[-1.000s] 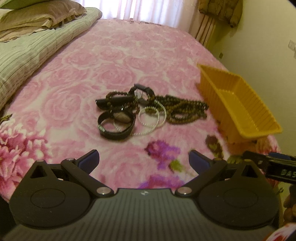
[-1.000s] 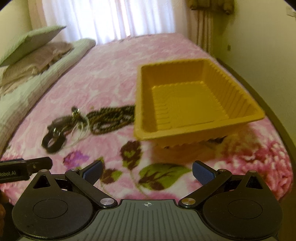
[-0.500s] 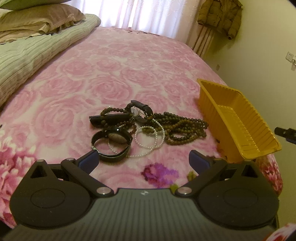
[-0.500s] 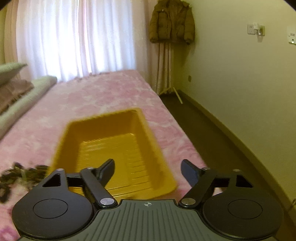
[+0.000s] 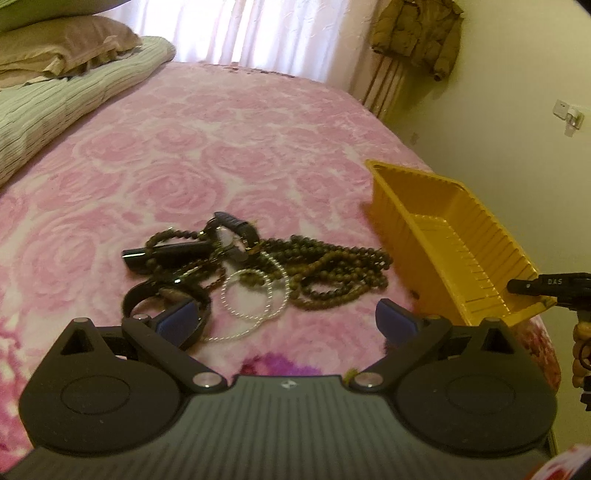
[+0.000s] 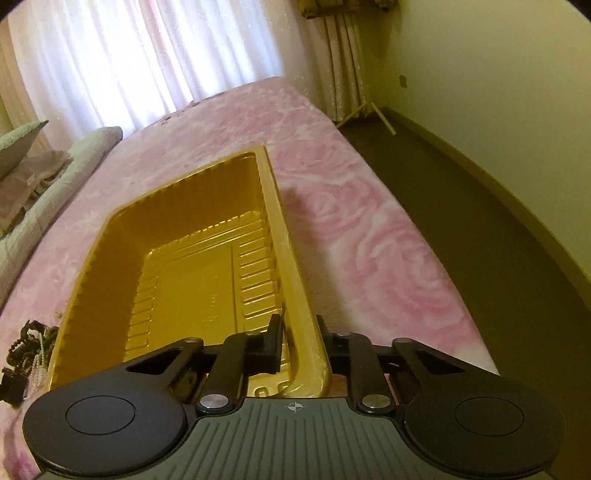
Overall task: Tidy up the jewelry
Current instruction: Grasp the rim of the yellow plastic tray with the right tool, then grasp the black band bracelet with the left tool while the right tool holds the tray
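A tangle of jewelry (image 5: 251, 269) lies on the pink rose bedspread: dark bead strands (image 5: 332, 277), white pearl bracelets (image 5: 255, 295) and black watches or bands (image 5: 166, 299). My left gripper (image 5: 284, 319) is open just before the pile, its left finger over a black band. An empty yellow tray (image 5: 454, 240) stands right of the pile. My right gripper (image 6: 297, 332) is shut on the tray's near right rim (image 6: 295, 295), one finger inside and one outside. It shows at the right edge of the left wrist view (image 5: 546, 286).
Striped green bedding (image 5: 55, 107) and pillows lie at the far left. The bed's right edge drops to a dark floor (image 6: 461, 206) by the wall. A jacket (image 5: 417, 33) hangs near the curtain.
My right gripper swung from facing the tray to its near right rim and closed on it. My left gripper moved closer to the jewelry pile and stayed open.
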{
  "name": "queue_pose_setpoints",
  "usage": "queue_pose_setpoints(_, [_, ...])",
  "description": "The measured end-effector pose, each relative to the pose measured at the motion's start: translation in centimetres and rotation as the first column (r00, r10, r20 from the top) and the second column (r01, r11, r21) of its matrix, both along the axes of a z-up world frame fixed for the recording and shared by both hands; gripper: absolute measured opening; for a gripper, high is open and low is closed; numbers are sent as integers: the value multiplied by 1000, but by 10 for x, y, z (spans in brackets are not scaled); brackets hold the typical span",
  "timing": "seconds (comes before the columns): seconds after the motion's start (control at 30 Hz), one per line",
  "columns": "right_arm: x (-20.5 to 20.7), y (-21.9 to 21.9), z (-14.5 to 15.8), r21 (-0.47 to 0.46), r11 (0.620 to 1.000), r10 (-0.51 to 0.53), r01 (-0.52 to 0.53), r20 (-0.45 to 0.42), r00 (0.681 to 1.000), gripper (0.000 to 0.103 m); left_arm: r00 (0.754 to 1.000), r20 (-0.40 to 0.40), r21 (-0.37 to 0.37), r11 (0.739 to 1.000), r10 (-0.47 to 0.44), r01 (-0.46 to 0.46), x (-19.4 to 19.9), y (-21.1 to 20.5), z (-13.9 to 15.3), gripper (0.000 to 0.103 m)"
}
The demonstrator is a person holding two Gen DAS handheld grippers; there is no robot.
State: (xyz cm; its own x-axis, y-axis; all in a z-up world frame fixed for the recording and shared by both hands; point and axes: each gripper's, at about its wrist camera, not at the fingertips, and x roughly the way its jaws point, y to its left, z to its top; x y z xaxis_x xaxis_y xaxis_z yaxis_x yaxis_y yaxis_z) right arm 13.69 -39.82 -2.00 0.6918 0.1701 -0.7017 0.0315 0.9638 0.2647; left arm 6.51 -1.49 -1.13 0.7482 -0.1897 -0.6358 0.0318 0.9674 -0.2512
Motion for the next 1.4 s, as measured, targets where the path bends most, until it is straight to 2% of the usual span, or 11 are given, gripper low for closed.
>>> queue_pose_setpoints(0.27, [-5,14,13,-22,1000,2,-2,-2,1000,6,1000,9,0,1000,-4,4,-1,5,-1,98])
queue_pose_setpoints(0.4, [-11,37,30,-138,990,41,-35,39,998,4,1000,11,22,1000,10,-10,-5,16,-1,96])
queue_pose_setpoints(0.6, [-20,73,45,-312,948,90,-62,75,993,4,998,25,81,995,51,-53,-10,44,-1,89])
queue_pose_setpoints(0.7, [-19,82,48,-356,932,105,-71,77,991,4,999,13,149,988,34,-36,-8,53,-4,87])
queue_pose_setpoints(0.93, [-19,99,56,-427,901,128,-79,86,988,4,999,-42,128,992,11,-5,9,63,-21,83])
queue_pose_setpoints(1.0, [-19,103,56,-440,894,132,-81,88,987,4,999,-49,152,988,-9,17,14,57,-26,78])
queue_pose_setpoints(1.13, [-16,107,56,-448,890,134,-81,86,987,4,998,-65,232,972,-23,37,16,51,-34,57])
queue_pose_setpoints(1.2, [-17,107,56,-448,890,133,-81,87,987,4,997,-66,225,974,-26,40,14,53,-36,54])
queue_pose_setpoints(1.27, [-16,107,57,-449,890,132,-80,86,988,4,997,-62,230,972,-34,48,12,54,-37,41])
queue_pose_setpoints(1.33, [-16,108,56,-450,889,133,-81,85,987,4,998,-53,245,968,-36,48,10,52,-36,33])
queue_pose_setpoints(1.4, [-15,107,56,-450,889,134,-82,85,987,4,998,-55,232,972,-33,45,10,55,-35,31])
